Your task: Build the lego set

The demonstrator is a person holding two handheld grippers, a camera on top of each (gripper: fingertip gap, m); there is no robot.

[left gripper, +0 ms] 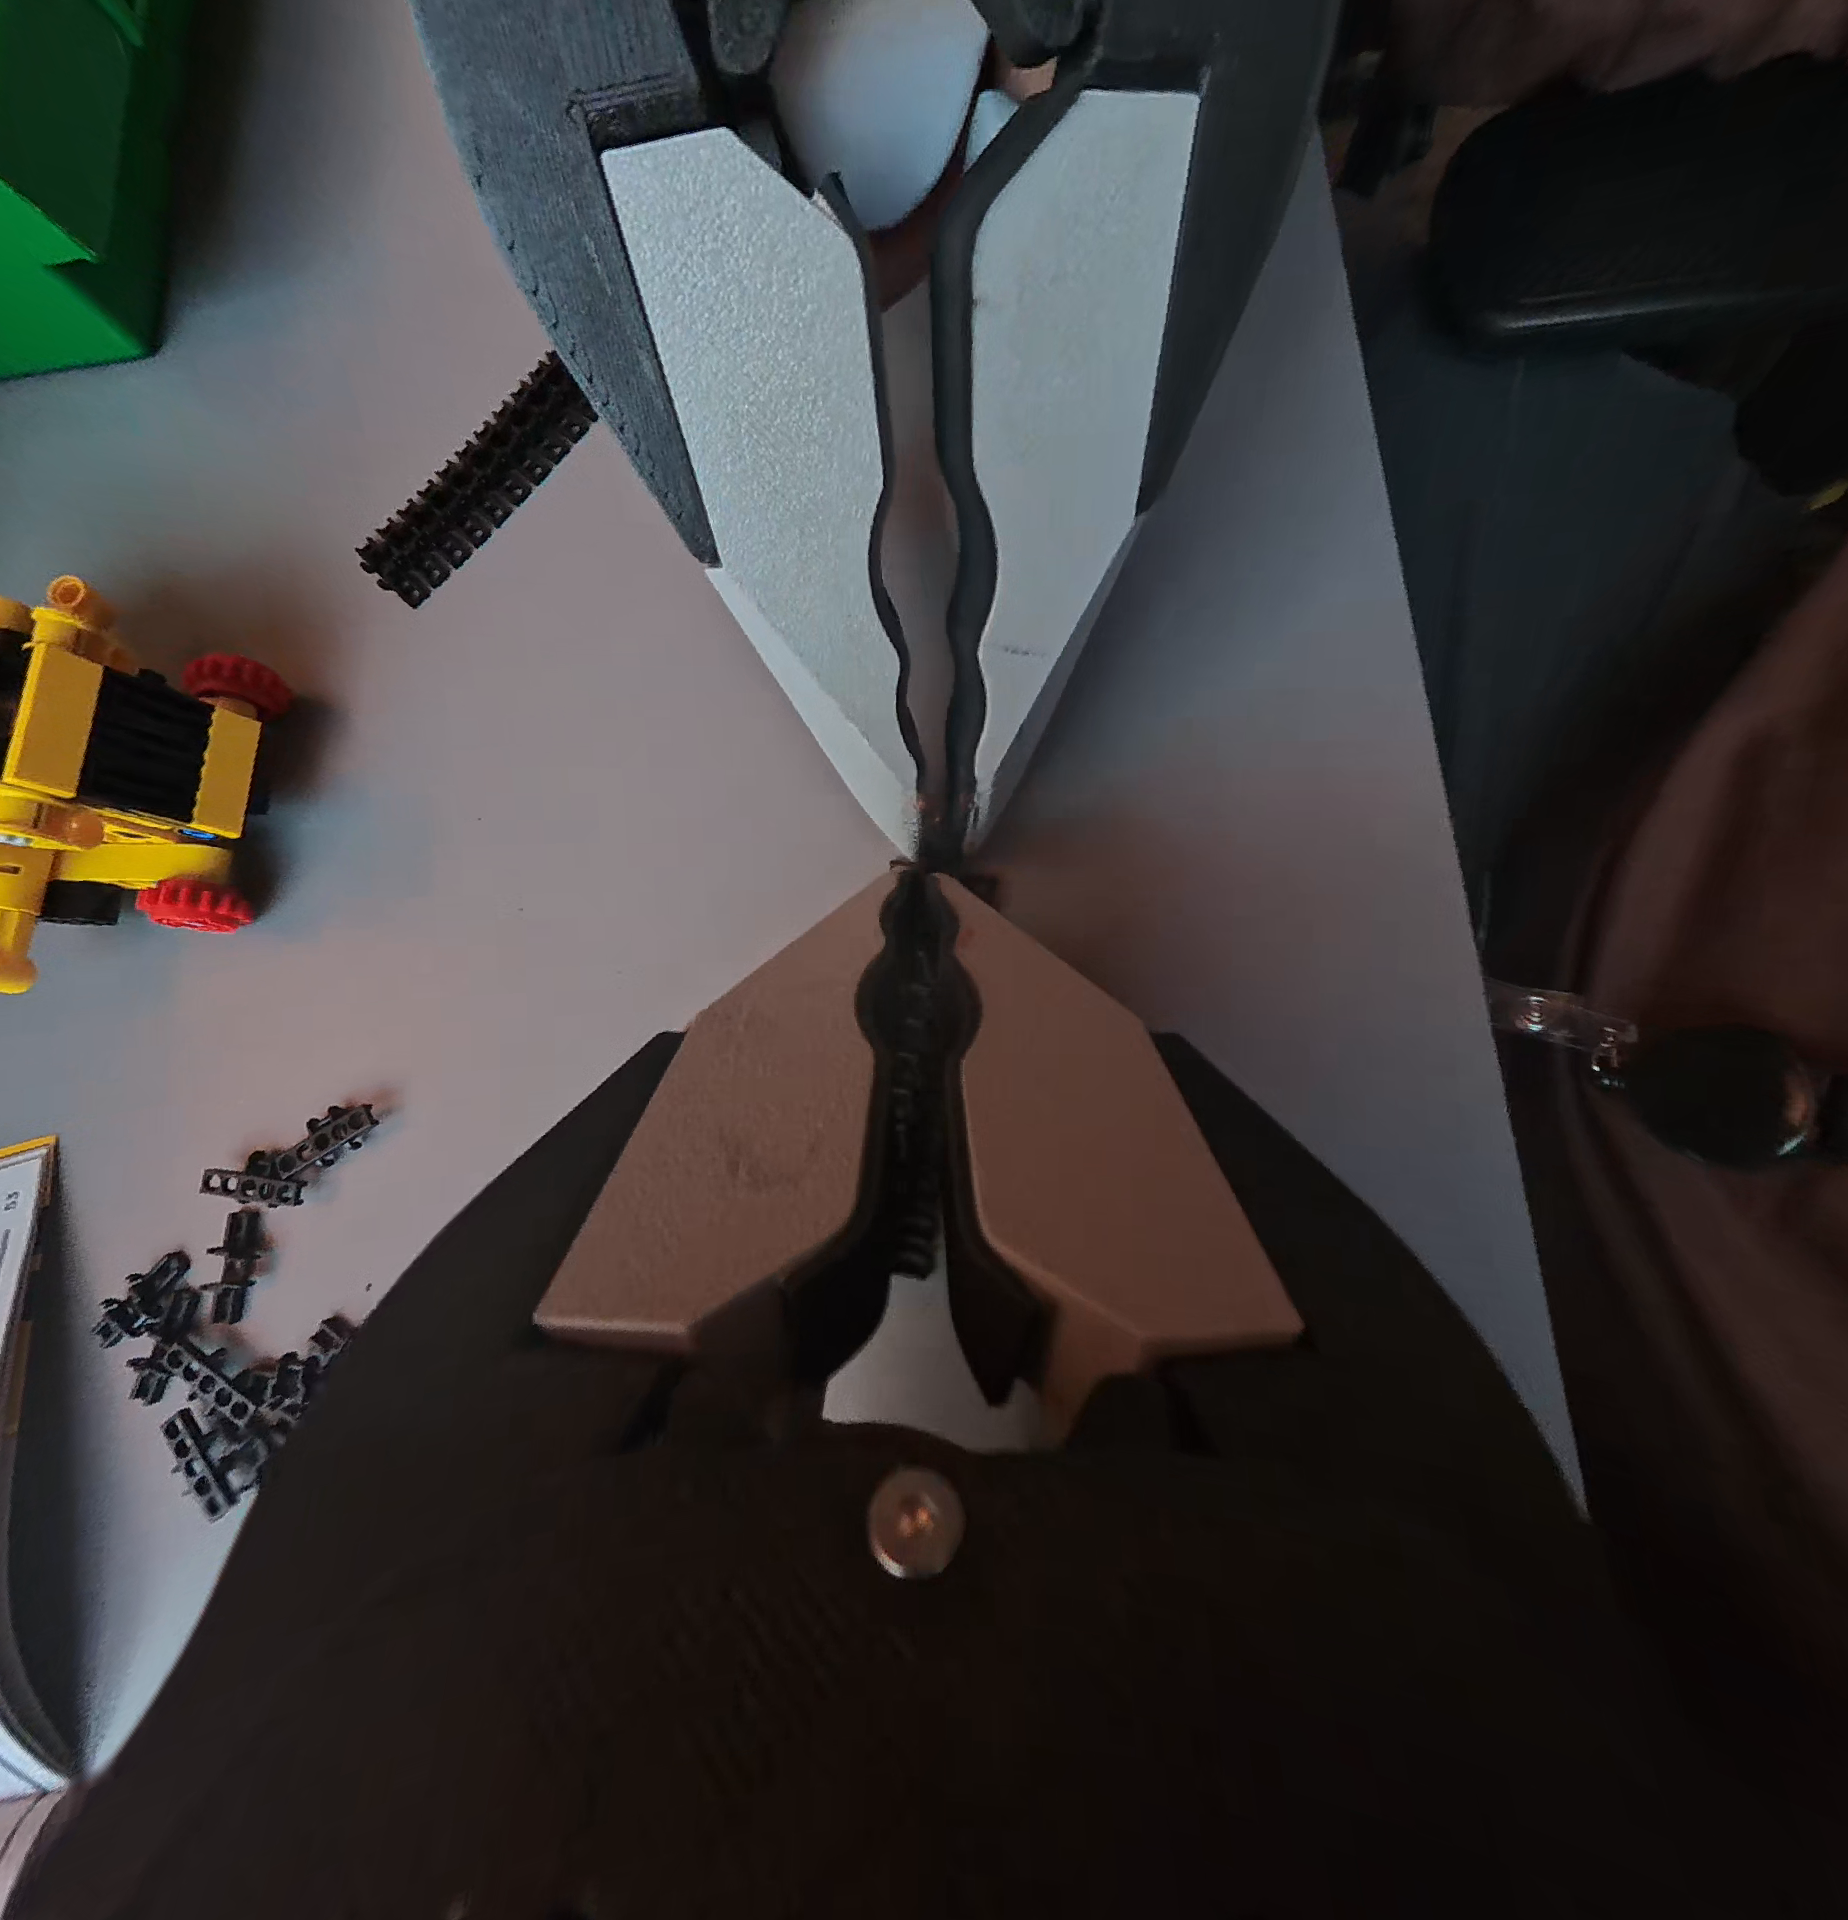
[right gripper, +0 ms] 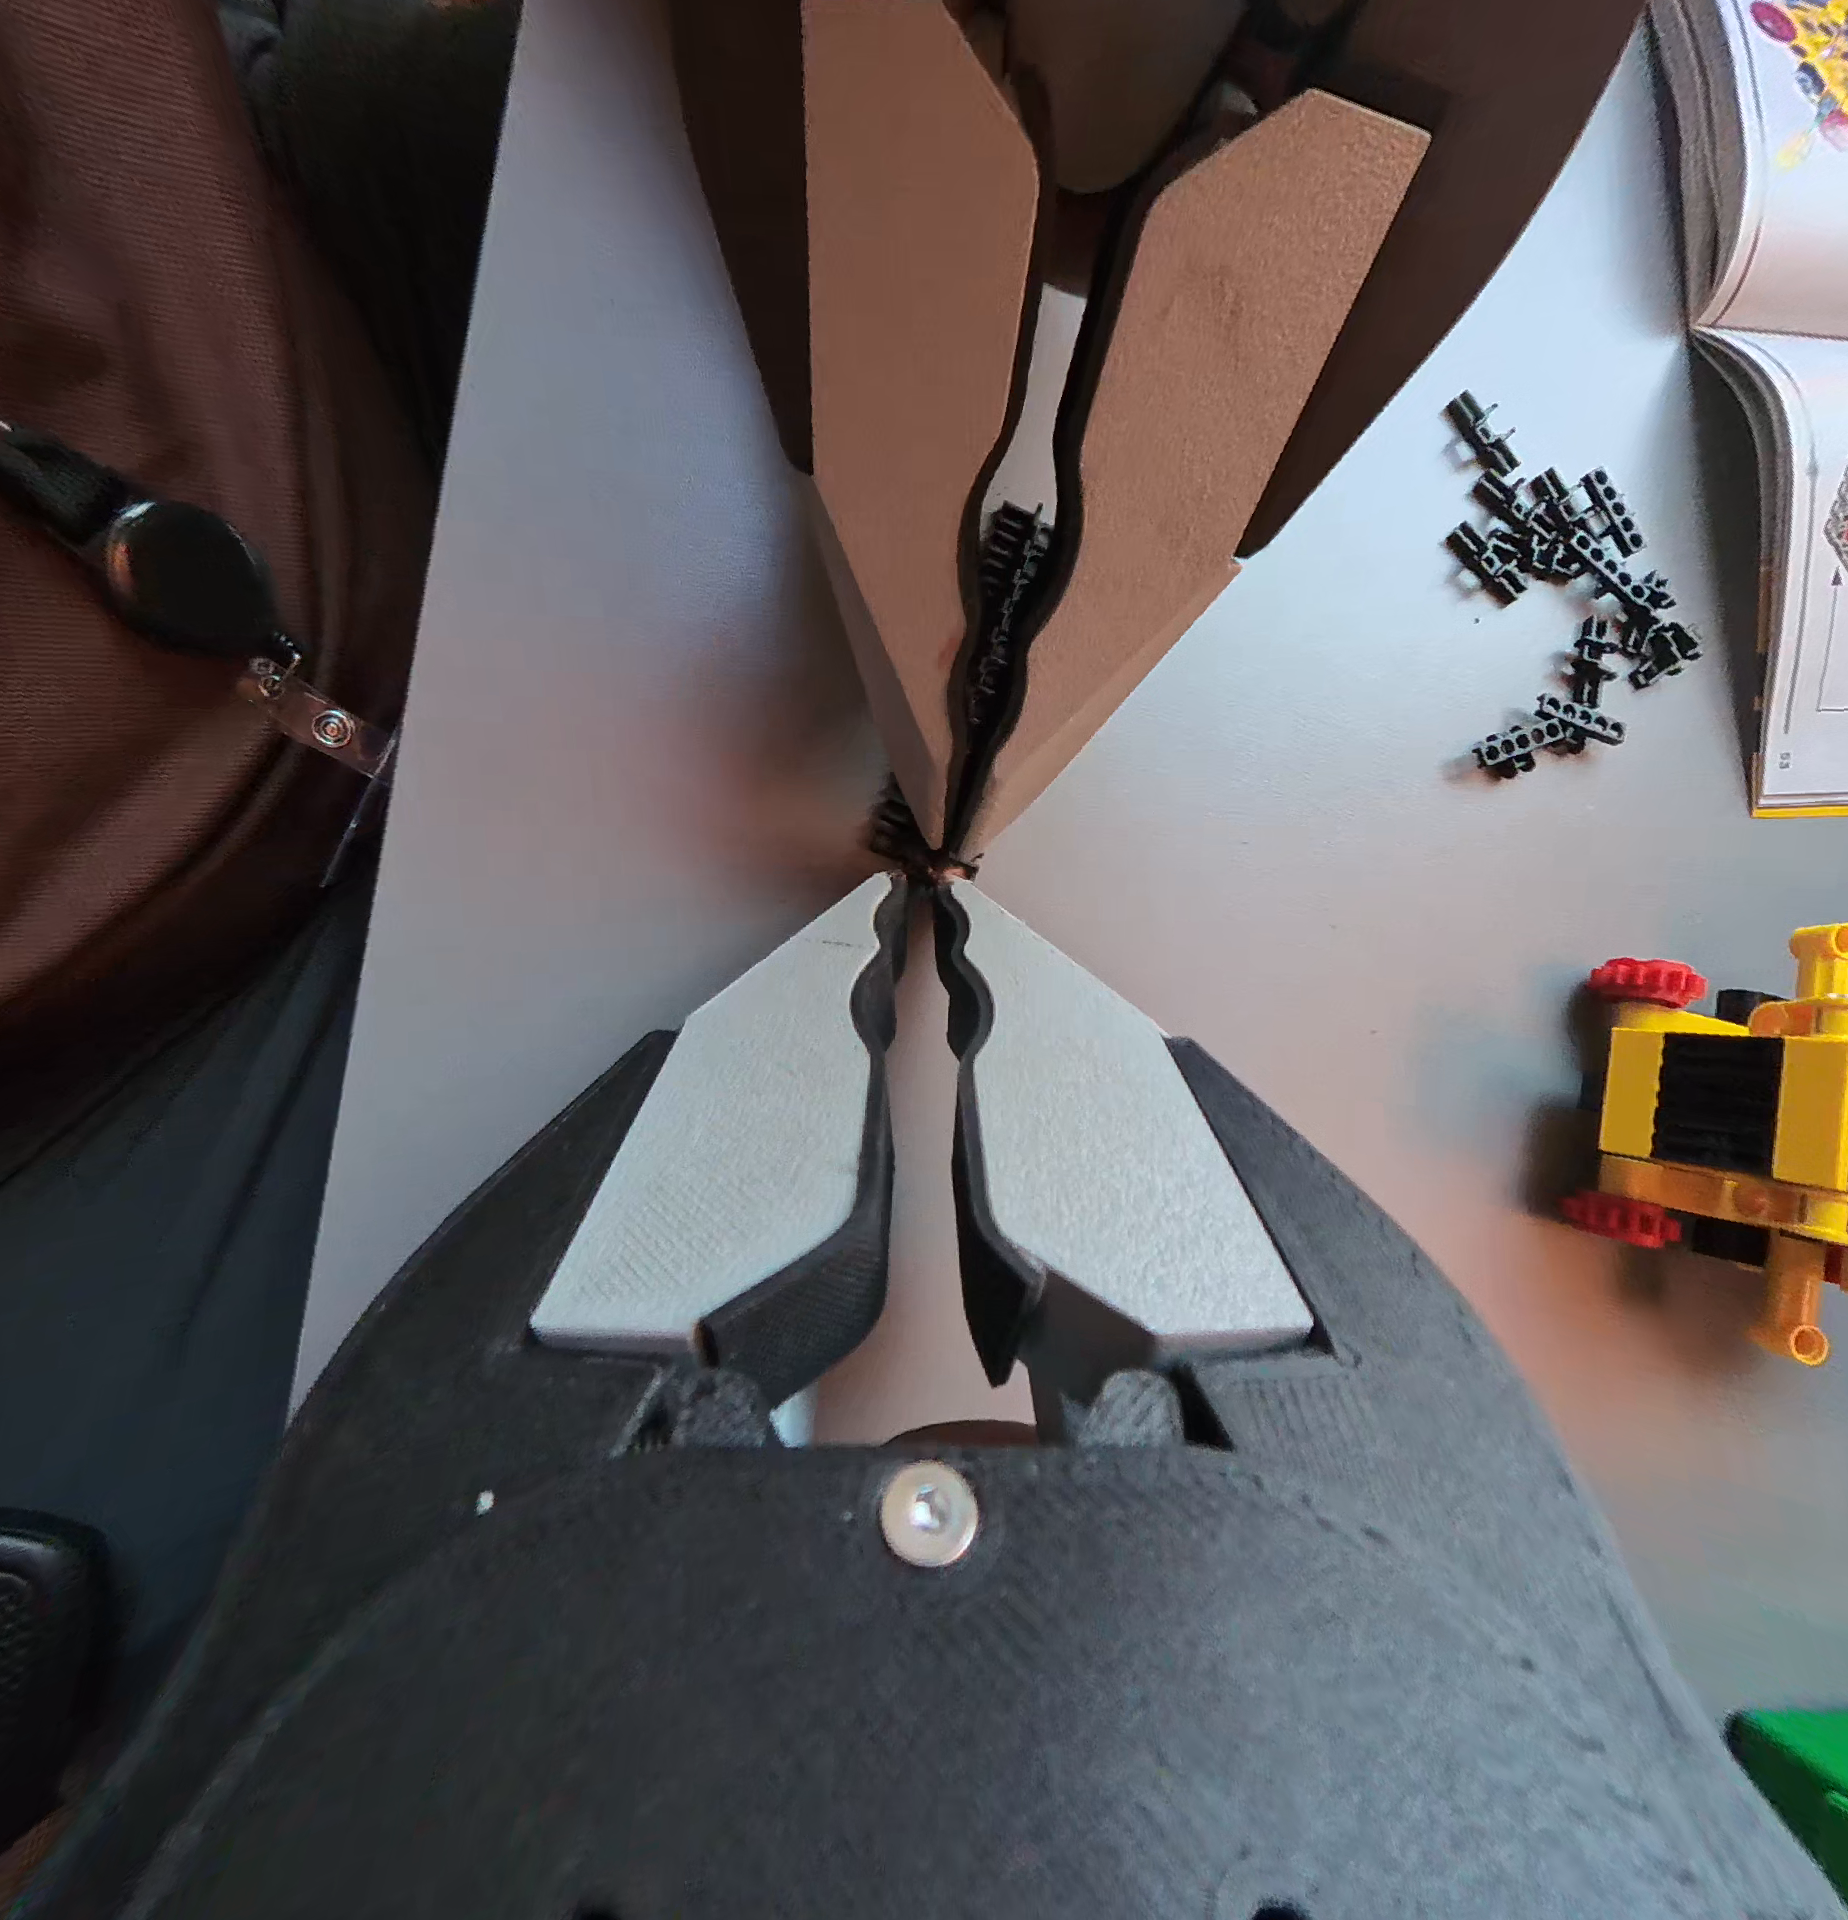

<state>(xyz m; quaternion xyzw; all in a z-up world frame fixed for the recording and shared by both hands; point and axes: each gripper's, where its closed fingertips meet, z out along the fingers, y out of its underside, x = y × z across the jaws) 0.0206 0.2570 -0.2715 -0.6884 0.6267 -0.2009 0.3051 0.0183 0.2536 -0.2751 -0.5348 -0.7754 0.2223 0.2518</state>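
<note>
My left gripper (left gripper: 915, 883), with tan fingers, is shut on a strip of black track links (left gripper: 909, 1091) that runs back between its pads. It also shows in the right wrist view (right gripper: 946, 831) with the strip (right gripper: 1003, 613). My right gripper (right gripper: 918, 888), with grey fingers, meets it tip to tip above the table and is pinched on a small black link at the strip's end. It also shows in the left wrist view (left gripper: 946, 821). The yellow and black vehicle (left gripper: 109, 769) with red gear wheels stands on the table (right gripper: 1751, 1132).
A second black track strip (left gripper: 478, 483) lies near a green box (left gripper: 58, 177). A pile of loose black links (left gripper: 224, 1320) lies beside the open instruction booklet (right gripper: 1813, 312). A person's torso with a badge reel (right gripper: 182, 582) is at the table edge. The tips of both grippers are at nearly the same place.
</note>
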